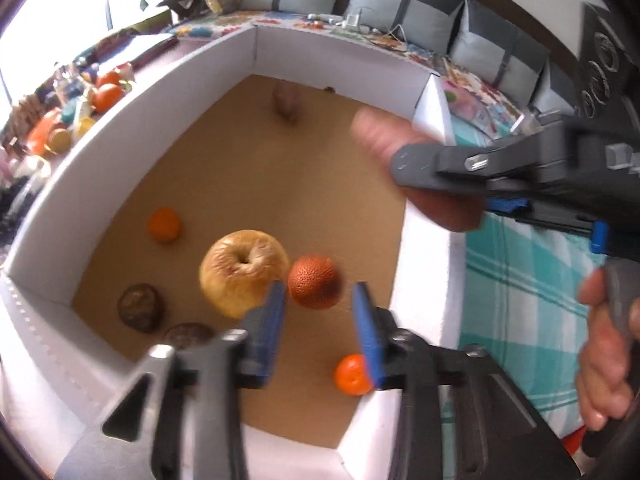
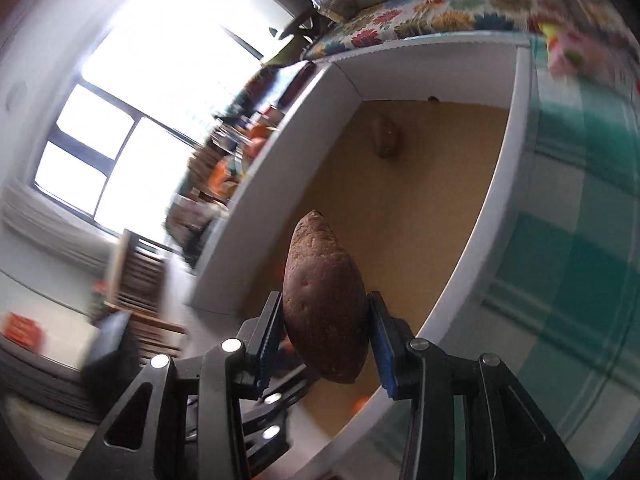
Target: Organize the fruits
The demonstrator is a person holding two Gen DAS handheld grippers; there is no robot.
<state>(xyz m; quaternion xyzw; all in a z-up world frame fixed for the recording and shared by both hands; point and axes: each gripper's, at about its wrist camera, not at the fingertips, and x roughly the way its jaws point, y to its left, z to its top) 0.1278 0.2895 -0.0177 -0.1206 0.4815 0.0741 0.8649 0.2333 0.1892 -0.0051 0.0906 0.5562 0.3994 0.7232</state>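
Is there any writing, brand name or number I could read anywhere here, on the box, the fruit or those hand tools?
None can be read.
White box: plain walls, no print.
Right gripper: small marks near its tip, too small to read.
Red packet at the right wrist view's edge: too blurred to read.

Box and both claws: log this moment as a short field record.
container: white-walled box with brown floor
inside, near end: yellow apple, dark orange fruit, two small oranges, two dark brown round items
inside, far end: brown potato-like item
left claw: open, empty, above the box
right claw: shut on brown sweet potato, over the box
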